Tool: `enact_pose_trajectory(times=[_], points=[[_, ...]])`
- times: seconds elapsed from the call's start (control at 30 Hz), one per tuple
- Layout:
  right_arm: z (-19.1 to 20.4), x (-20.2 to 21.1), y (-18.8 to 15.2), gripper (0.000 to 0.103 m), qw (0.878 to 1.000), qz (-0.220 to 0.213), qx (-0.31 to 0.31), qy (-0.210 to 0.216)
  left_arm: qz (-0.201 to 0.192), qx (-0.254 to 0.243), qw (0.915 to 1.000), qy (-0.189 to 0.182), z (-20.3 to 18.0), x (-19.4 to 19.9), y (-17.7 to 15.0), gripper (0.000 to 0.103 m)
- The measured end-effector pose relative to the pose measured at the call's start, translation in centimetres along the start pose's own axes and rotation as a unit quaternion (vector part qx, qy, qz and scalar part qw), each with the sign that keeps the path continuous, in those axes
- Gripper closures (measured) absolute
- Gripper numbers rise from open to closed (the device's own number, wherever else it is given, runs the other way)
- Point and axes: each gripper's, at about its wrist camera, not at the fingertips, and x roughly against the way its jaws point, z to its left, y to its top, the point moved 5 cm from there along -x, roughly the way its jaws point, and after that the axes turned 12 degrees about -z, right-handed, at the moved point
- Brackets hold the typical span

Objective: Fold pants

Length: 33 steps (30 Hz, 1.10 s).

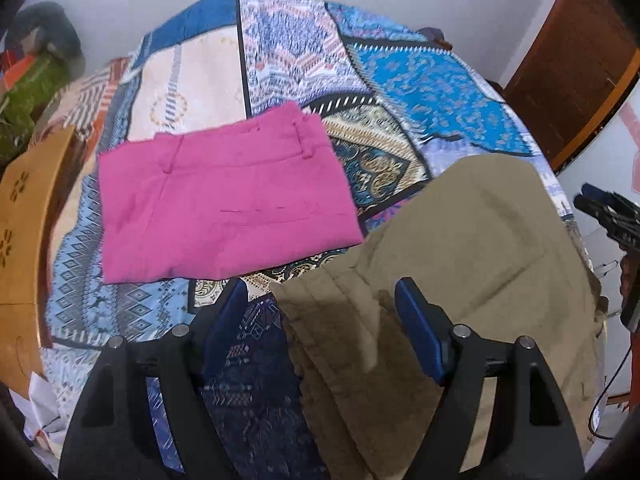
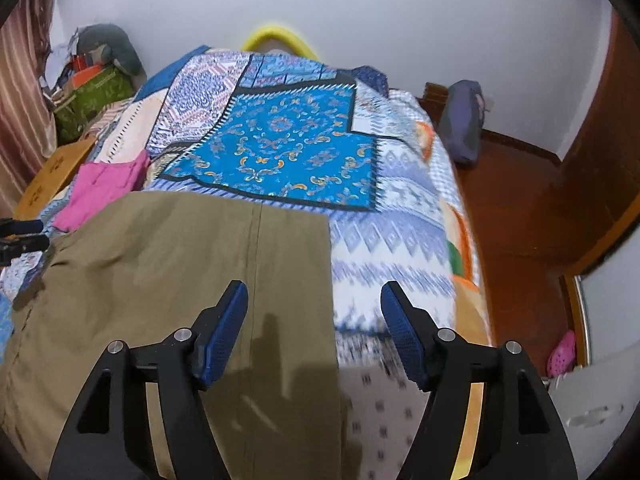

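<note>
Left hand-held gripper (image 1: 320, 300): you hold it spread over the khaki pants (image 1: 460, 248).
Right hand-held gripper (image 2: 314, 300): spread, over their edge.
Pink pants (image 1: 224, 196): folded on the bed (image 2: 280, 152).

Bed (image 2: 400, 216) under blue patchwork quilt (image 2: 288, 152). White walls (image 2: 400, 20). Red-brown floor (image 2: 516, 216). Striped curtain (image 2: 20, 120) left; wooden door (image 1: 576, 60) right.

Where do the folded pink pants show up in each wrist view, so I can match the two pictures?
Left wrist: pink pants lie centre-left on the patchwork bedspread, beyond the open left tool.
Right wrist: the pink pants sit at the far left edge, partly hidden behind the khaki pants.
Shared landmark: the bright blue floral patch.
</note>
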Motion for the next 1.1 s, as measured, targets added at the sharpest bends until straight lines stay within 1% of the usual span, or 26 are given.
enact_pose_trajectory(times=[0.1, 0.17, 0.23, 0.33, 0.47, 0.53, 0.6, 0.63, 0.67, 0.7, 0.73, 0.87, 1.0, 1.1], points=[[0.3, -2.3, 0.5, 0.038, 1.0, 0.002, 0.002, 0.01, 0.019, 0.012, 0.9996, -0.016, 0.4, -1.4, -0.4, 0.027], [0.4, -3.4, 0.8, 0.038, 1.0, 0.001, 0.003, 0.016, 0.024, 0.016, 0.9992, -0.026, 0.3, -1.9, -0.7, 0.027], [0.4, -4.7, 0.9, 0.038, 1.0, 0.008, -0.003, 0.02, 0.023, 0.014, 0.9992, -0.029, 0.2, -2.2, -0.8, 0.027], [0.6, -6.6, 0.5, 0.038, 0.999, 0.03, -0.008, 0.03, 0.029, 0.025, 0.9986, -0.036, 0.3, -2.7, -0.7, 0.027], [0.6, -7.3, 0.3, 0.038, 0.998, 0.029, -0.03, 0.04, 0.035, 0.019, 0.9984, -0.04, -0.1, -3.3, -0.8, 0.027], [0.4, -7.5, 0.2, 0.039, 0.998, 0.034, -0.043, 0.041, 0.038, 0.018, 0.9984, -0.038, -0.3, -3.4, -0.8, 0.03], [0.6, -7.4, 0.1, 0.056, 0.998, 0.035, -0.038, 0.043, 0.037, 0.018, 0.9986, -0.034, -0.3, -3.6, -0.7, 0.034], [0.6, -7.4, 0.2, 0.07, 0.998, 0.037, -0.036, 0.039, 0.035, 0.014, 0.9987, -0.033, -0.4, -3.6, -0.7, 0.035], [0.6, -7.3, 0.2, 0.078, 0.998, 0.037, -0.033, 0.029, 0.031, 0.008, 0.999, -0.031, -0.4, -3.5, -0.7, 0.037], [0.6, -7.4, 0.2, 0.083, 0.999, 0.039, -0.026, 0.023, 0.027, -0.001, 0.9992, -0.028, -0.6, -3.4, -0.6, 0.039], [0.7, -7.4, 0.2, 0.09, 0.999, 0.039, -0.022, 0.023, 0.024, -0.01, 0.9994, -0.022, -0.8, -3.3, -0.6, 0.04], [0.9, -7.0, 0.4, 0.092, 0.999, 0.029, -0.014, 0.007, 0.008, -0.043, 0.999, 0.007, -1.2, -2.5, -0.3, 0.048], [1.3, -5.3, 1.9, 0.093, 1.0, -0.007, 0.008, -0.022, -0.015, -0.066, 0.9973, 0.03, -1.5, -0.8, 0.6, 0.052], [1.0, -3.2, 4.1, 0.093, 0.999, -0.037, 0.005, -0.027, -0.04, -0.085, 0.9947, 0.043, -2.0, 1.1, 1.7, 0.052]])
